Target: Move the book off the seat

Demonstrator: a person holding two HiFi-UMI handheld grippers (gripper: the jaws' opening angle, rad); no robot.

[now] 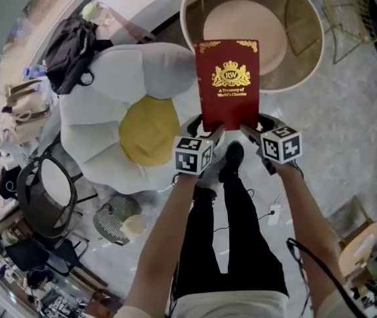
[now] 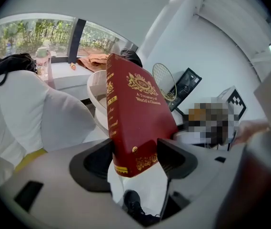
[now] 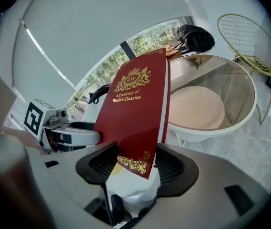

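Petals of a white flower cushion [image 1: 92, 111] with a yellow centre fill the left of the head view, and a black bag [image 1: 72, 52] lies at its upper edge. Nothing rests on the cushion.

Just right of it, the left gripper [image 1: 212, 131] has its jaws drawn in on the lower spine-side corner of the red book [image 1: 228, 81]. In the left gripper view, the gripper [image 2: 135, 159] has one pad on the spine and the other on the front cover, so the book [image 2: 135, 113] stands up out of the grip.

The book hangs in the air, cover toward the person, clear of every seat. Its top edge overlaps the round tub chair [image 1: 299, 28] beyond it only by line of sight.

The right gripper [image 1: 248, 131] clamps the opposite lower corner. In its own view, the gripper [image 3: 134, 161] pinches the book [image 3: 135, 109] near the page edge.

Holding both bottom corners looks deliberate. A thick hardback gripped at one corner would probably swing or fall open, whereas two holds keep it shut and upright.

Farther right, the tub chair's pale pad is bare, and a gold wire chair [image 1: 354, 8] stands beyond it. The lift off the seat appears done, so what remains is likely choosing a spot to set the book down, and lowering it evenly would matter most.
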